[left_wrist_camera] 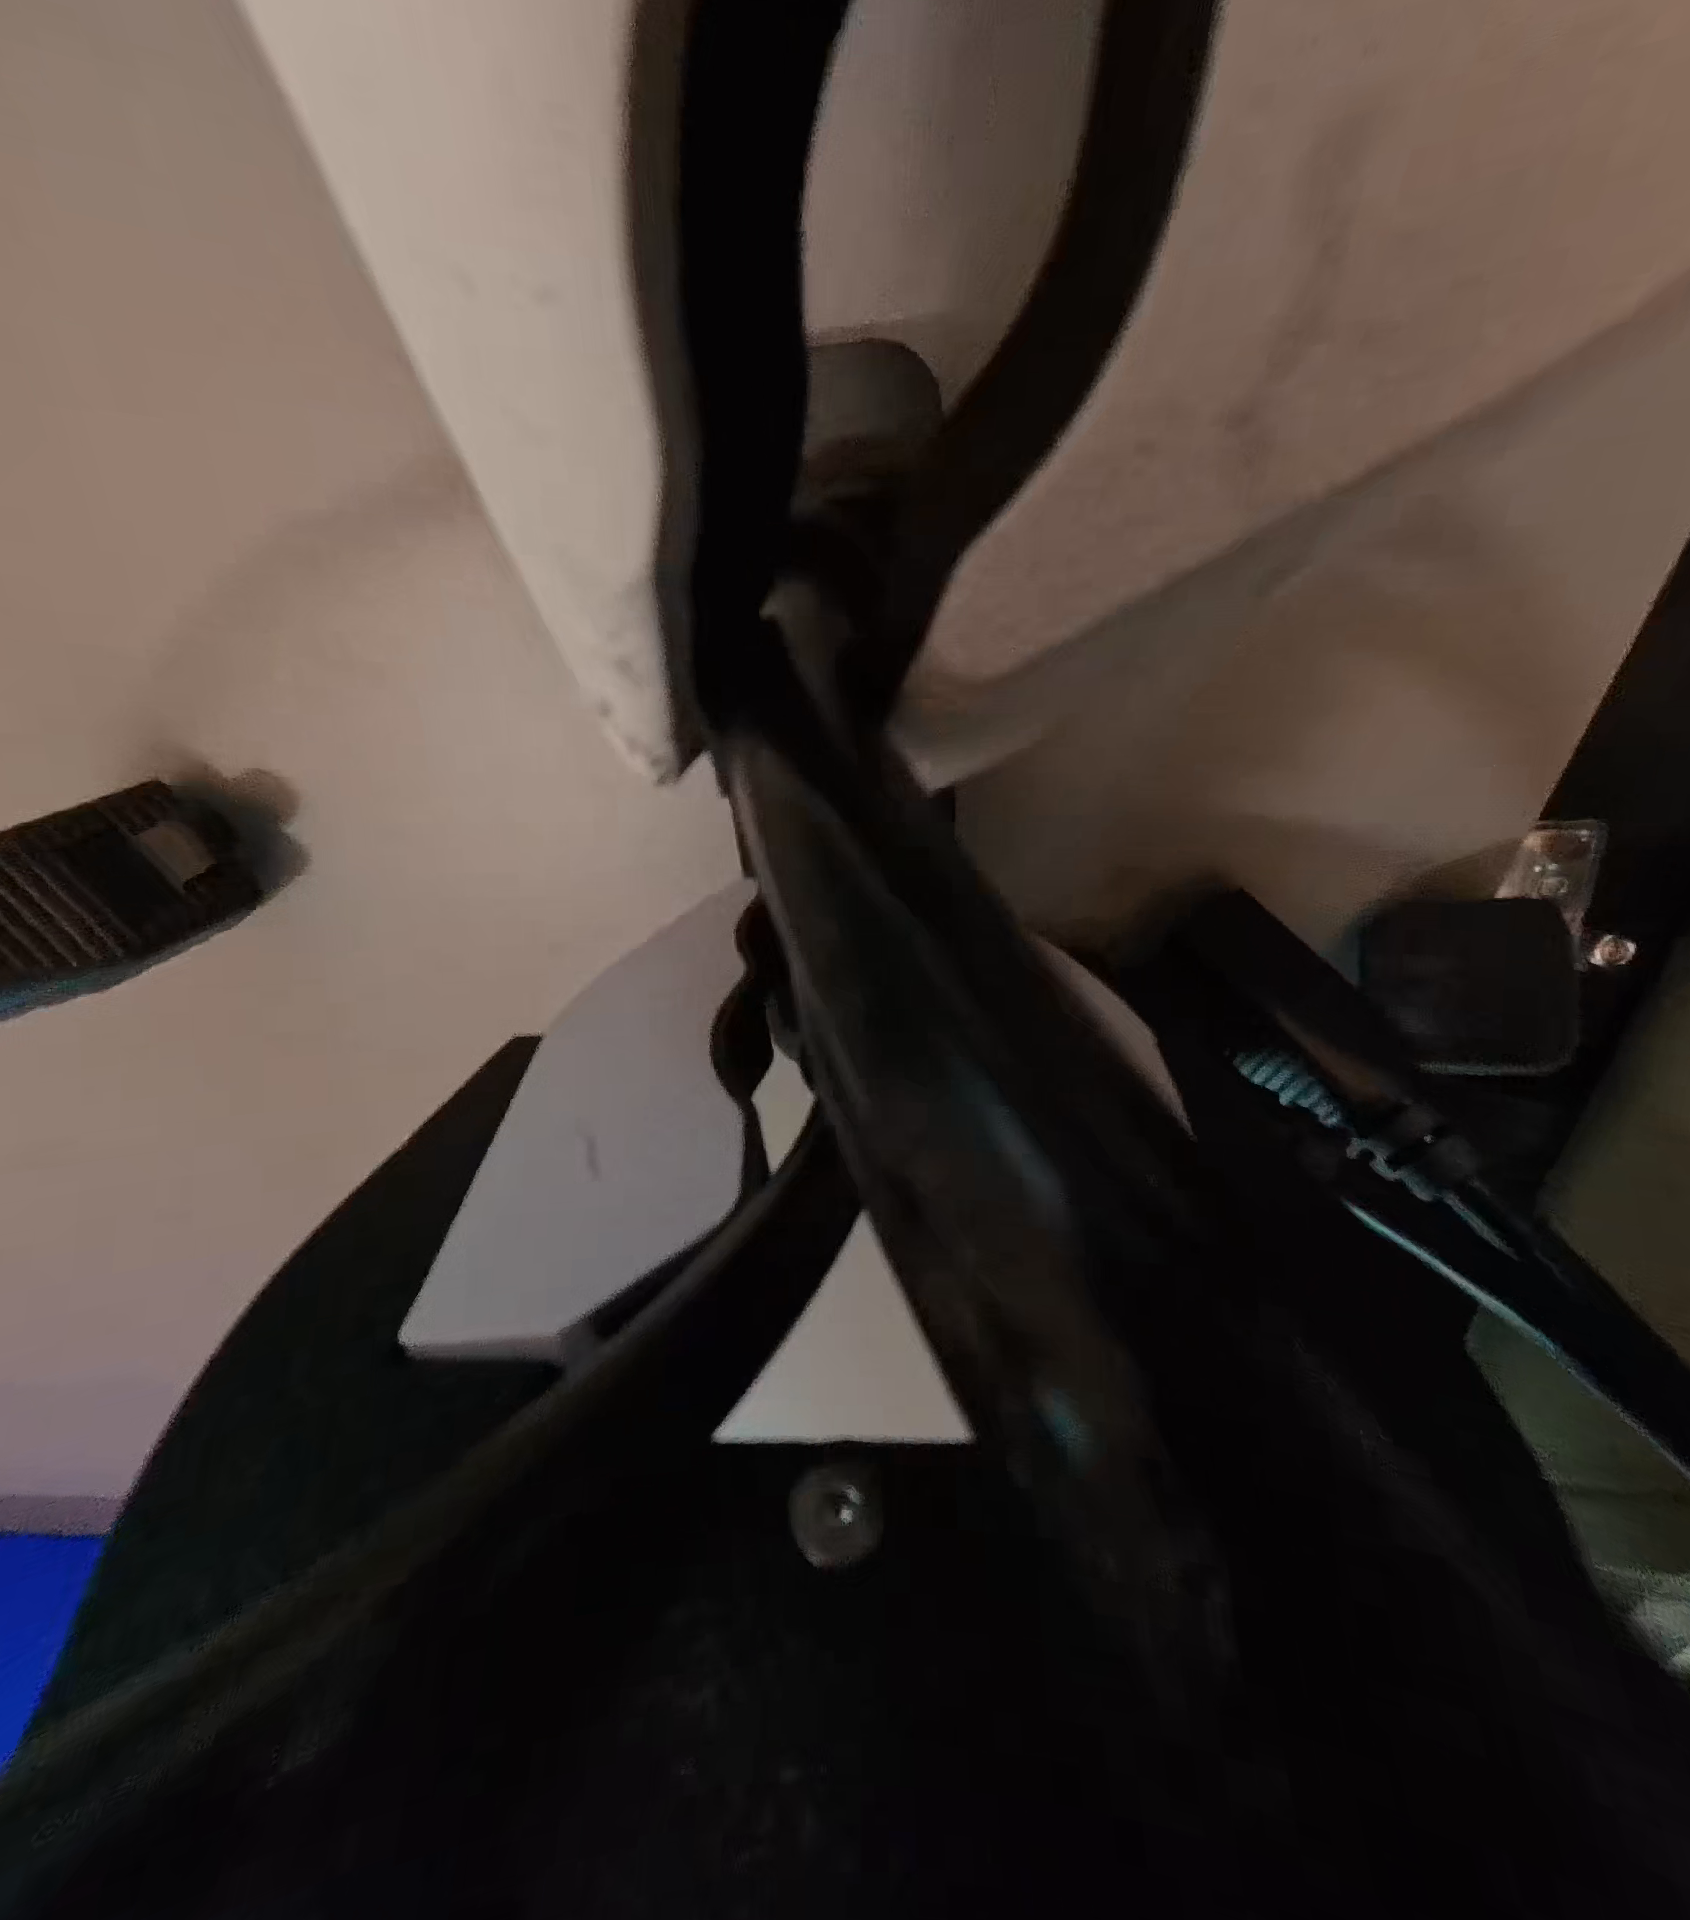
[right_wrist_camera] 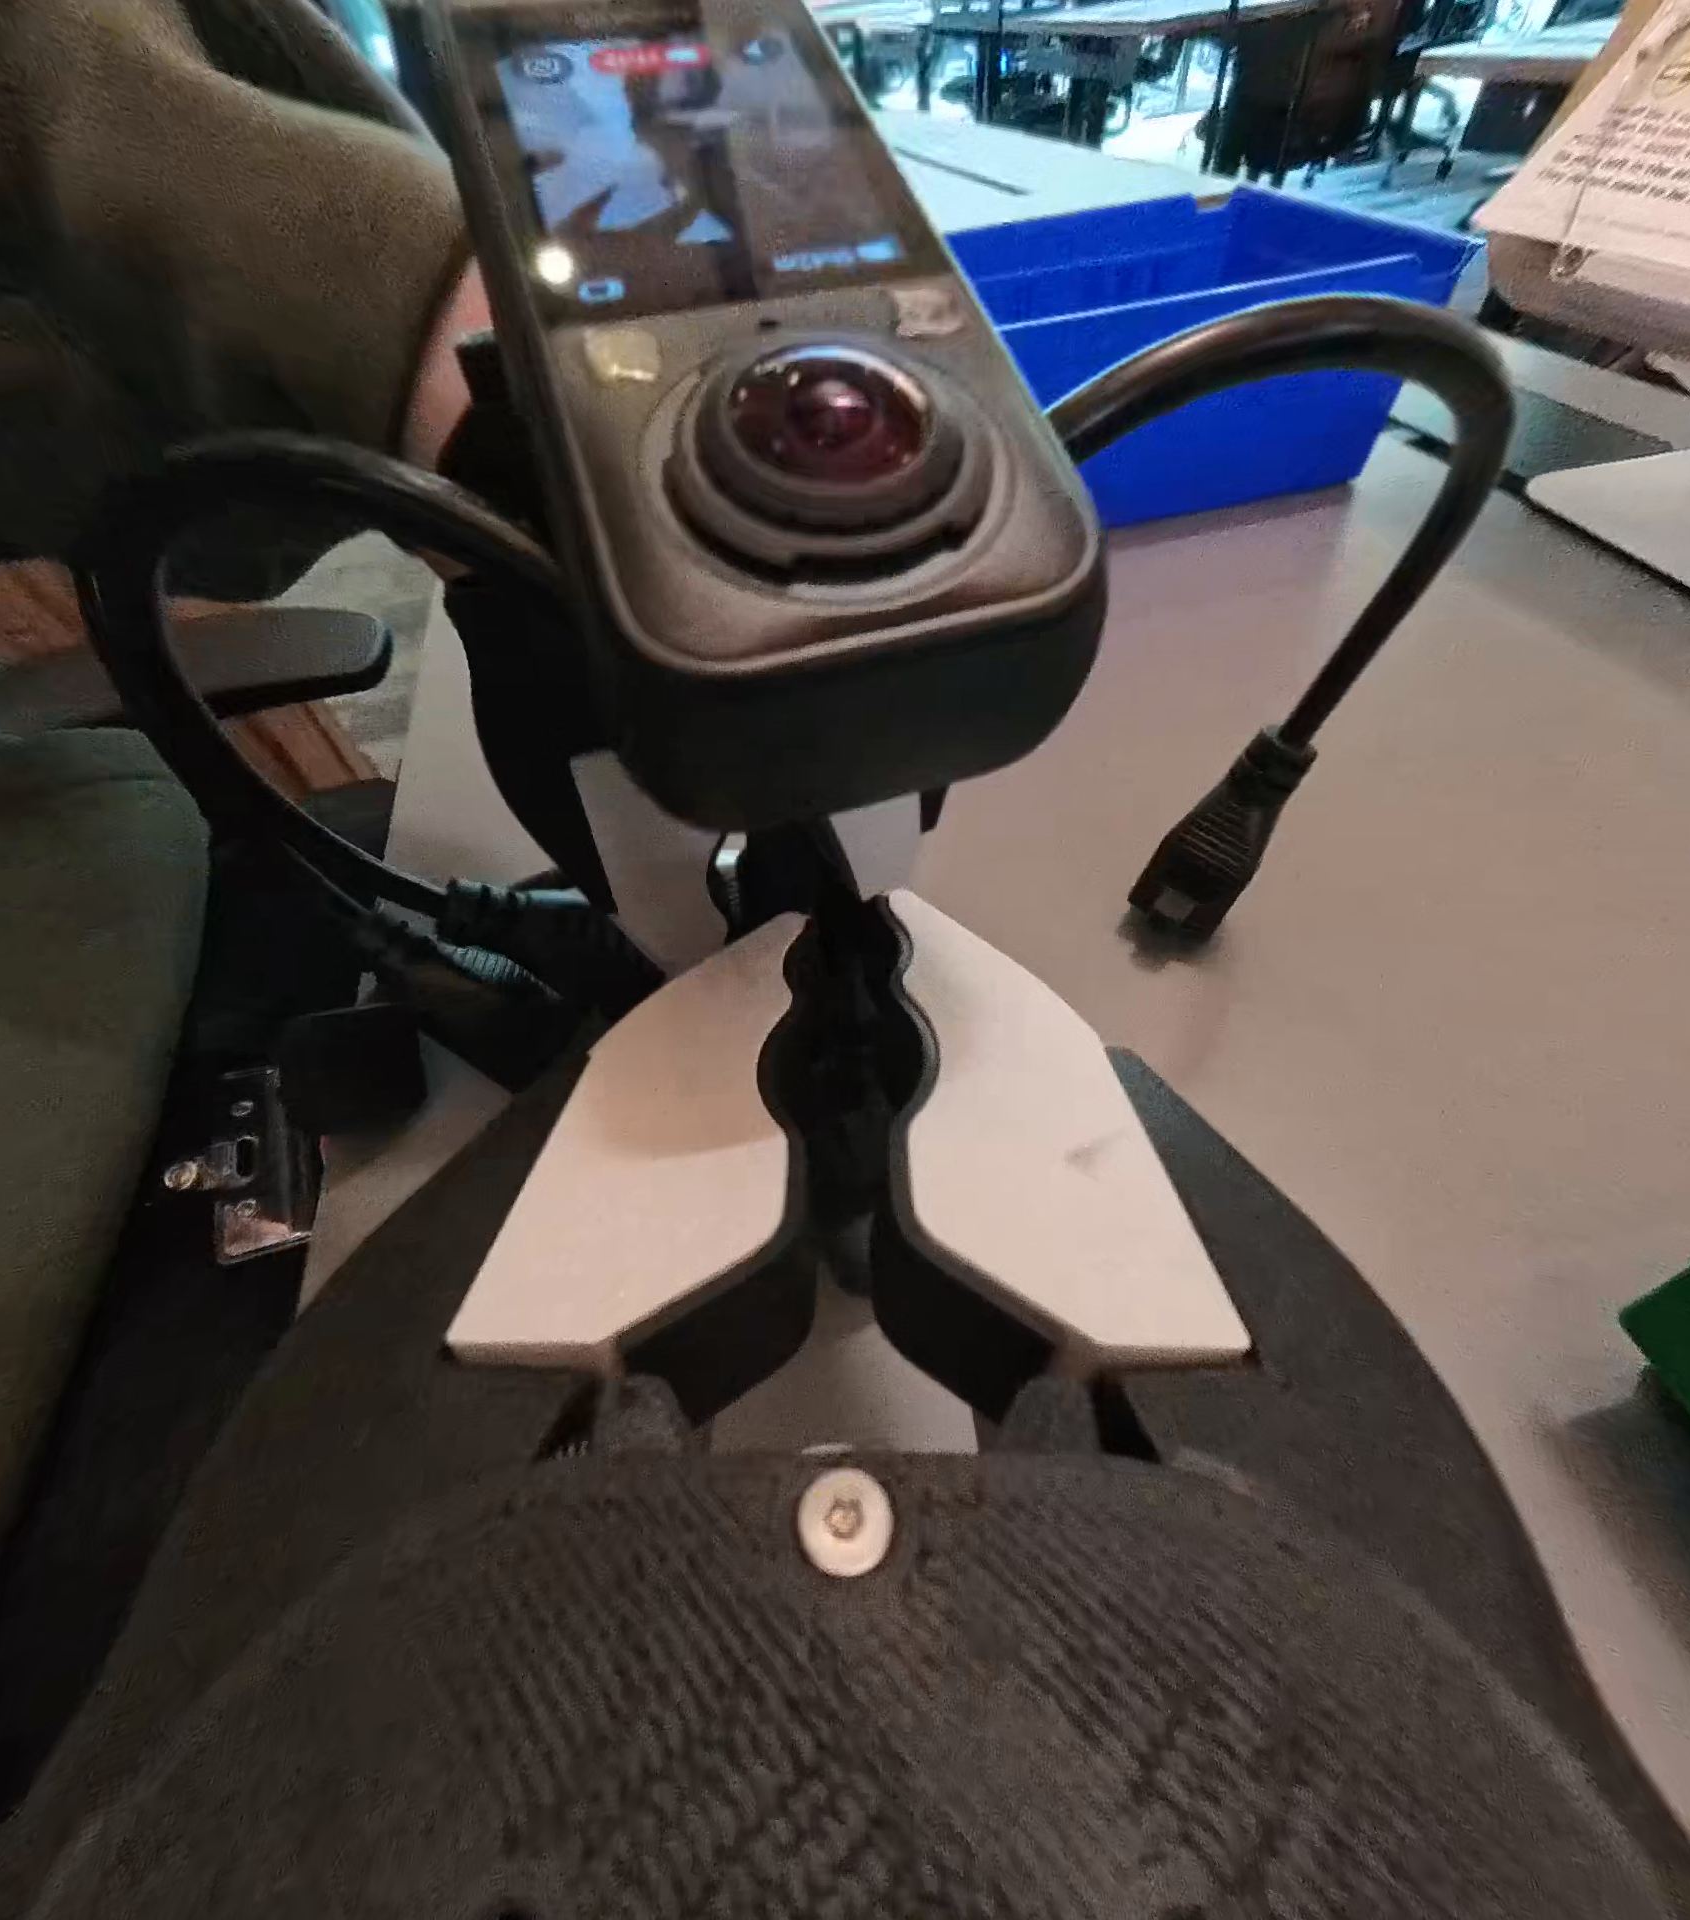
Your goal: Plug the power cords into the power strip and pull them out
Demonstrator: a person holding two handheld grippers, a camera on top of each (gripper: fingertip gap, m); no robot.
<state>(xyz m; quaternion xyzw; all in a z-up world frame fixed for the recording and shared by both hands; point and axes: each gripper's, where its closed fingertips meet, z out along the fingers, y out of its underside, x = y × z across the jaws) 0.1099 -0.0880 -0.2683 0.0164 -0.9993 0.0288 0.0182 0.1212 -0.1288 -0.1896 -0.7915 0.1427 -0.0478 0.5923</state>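
The power cords [right_wrist_camera: 1381, 353] are sitting bunched right between the two grippers, low over the grey table [right_wrist_camera: 1443, 1039]. One black cord is arching up and dropping its ribbed connector end [right_wrist_camera: 1210, 852] onto the tabletop, off to the right gripper's right; the left wrist view is showing what looks like the same end [left_wrist_camera: 82, 904] lying loose. The right gripper [right_wrist_camera: 846, 1049] is squeezing its pale fingers [right_wrist_camera: 654, 1164] nearly together on a black cord or plug body, with only the scalloped gap between them. The left gripper [left_wrist_camera: 768, 997] is facing it closely, its camera looming large; cords are crossing its jaws, but I cannot tell whether they are pinching anything. I am not seeing the power strip clearly anywhere.

These cords look springy and fairly stiff, light, with slick jackets, so I would be gripping the ribbed moulded plug body, not the cable. A blue bin [right_wrist_camera: 1215, 343] is waiting behind.
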